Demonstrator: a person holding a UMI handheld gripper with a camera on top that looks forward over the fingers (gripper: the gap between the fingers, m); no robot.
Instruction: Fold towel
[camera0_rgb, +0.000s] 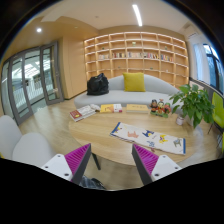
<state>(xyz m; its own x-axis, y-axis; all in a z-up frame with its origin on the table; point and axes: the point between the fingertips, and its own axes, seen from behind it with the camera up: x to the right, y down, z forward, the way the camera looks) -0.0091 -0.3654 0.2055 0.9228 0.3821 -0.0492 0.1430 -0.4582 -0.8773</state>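
My gripper is open and empty, its two fingers wide apart and held above the near edge of a round wooden table. The magenta pads face each other across the gap. No towel shows clearly. A small dark crumpled thing lies low beside the left finger; I cannot tell what it is. A flat printed sheet or picture book lies on the table beyond the right finger.
A pale sofa with a yellow cushion and a black bag stands beyond the table. Books lie at the table's far side. A leafy plant is right, a white chair left, shelves behind.
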